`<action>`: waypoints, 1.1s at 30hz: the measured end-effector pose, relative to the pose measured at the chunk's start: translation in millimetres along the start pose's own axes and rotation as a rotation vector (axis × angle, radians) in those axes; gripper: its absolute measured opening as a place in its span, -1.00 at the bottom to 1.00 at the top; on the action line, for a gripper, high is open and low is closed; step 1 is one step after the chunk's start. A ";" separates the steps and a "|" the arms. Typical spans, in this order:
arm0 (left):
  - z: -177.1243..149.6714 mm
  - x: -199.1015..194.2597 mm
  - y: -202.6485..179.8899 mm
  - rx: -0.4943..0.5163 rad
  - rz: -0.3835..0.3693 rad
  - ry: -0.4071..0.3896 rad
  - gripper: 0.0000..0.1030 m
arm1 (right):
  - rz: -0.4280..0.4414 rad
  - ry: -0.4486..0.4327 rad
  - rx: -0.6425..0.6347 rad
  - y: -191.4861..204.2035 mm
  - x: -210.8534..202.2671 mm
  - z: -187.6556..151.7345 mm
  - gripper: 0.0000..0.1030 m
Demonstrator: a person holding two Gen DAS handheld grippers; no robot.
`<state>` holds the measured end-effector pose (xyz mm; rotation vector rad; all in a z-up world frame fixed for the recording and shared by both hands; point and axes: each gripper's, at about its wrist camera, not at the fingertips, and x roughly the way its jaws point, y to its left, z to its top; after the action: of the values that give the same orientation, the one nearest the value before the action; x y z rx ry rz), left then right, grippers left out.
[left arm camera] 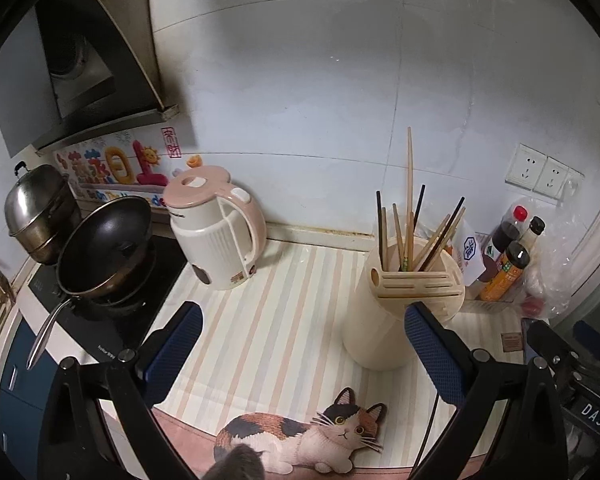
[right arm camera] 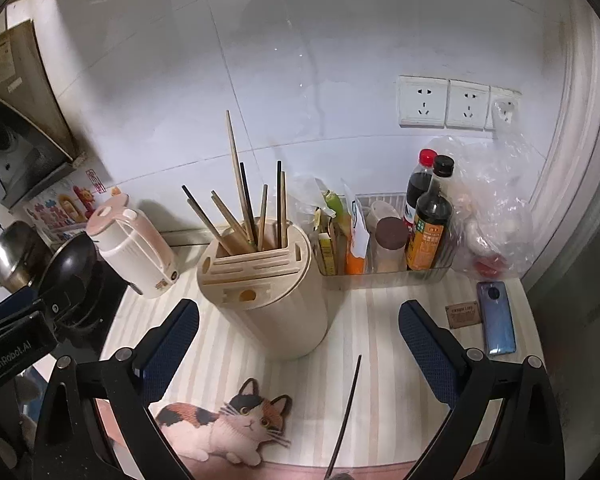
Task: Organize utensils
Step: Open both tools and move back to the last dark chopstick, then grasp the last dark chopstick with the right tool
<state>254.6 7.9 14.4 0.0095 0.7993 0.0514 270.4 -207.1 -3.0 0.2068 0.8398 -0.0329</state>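
A cream utensil holder (left arm camera: 384, 320) (right arm camera: 276, 304) stands on the striped mat and holds several wooden and black chopsticks (left arm camera: 410, 220) (right arm camera: 252, 208). One loose black chopstick (right arm camera: 346, 412) lies on the mat near the front edge; it also shows in the left wrist view (left arm camera: 430, 428). My left gripper (left arm camera: 302, 356) is open and empty, above the mat to the left of the holder. My right gripper (right arm camera: 300, 352) is open and empty, in front of the holder, with the loose chopstick between its fingers and below them.
A pink-and-white kettle (left arm camera: 216, 232) (right arm camera: 134, 248), a black pan (left arm camera: 104, 248) and a steel pot (left arm camera: 40, 216) are at the left. A clear tray of sauce bottles (right arm camera: 384, 240), a plastic bag (right arm camera: 488, 208) and a phone (right arm camera: 496, 318) are at the right. A cat picture (left arm camera: 300, 436) marks the mat's front.
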 end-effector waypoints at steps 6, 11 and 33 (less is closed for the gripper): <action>-41.8 47.1 -5.6 0.020 0.027 0.145 1.00 | -0.009 0.105 0.054 -22.2 26.6 -22.6 0.96; -105.8 120.6 -14.4 0.072 0.059 0.341 1.00 | -0.056 0.318 0.079 -48.5 95.7 -77.1 0.96; -209.1 202.4 -20.9 0.117 0.100 0.534 1.00 | -0.128 0.678 0.085 -72.3 212.4 -196.4 -0.89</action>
<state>246.5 -5.2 -276.9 0.1514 1.3346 0.1044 259.9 -228.5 -300.2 0.2473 1.5289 -0.1233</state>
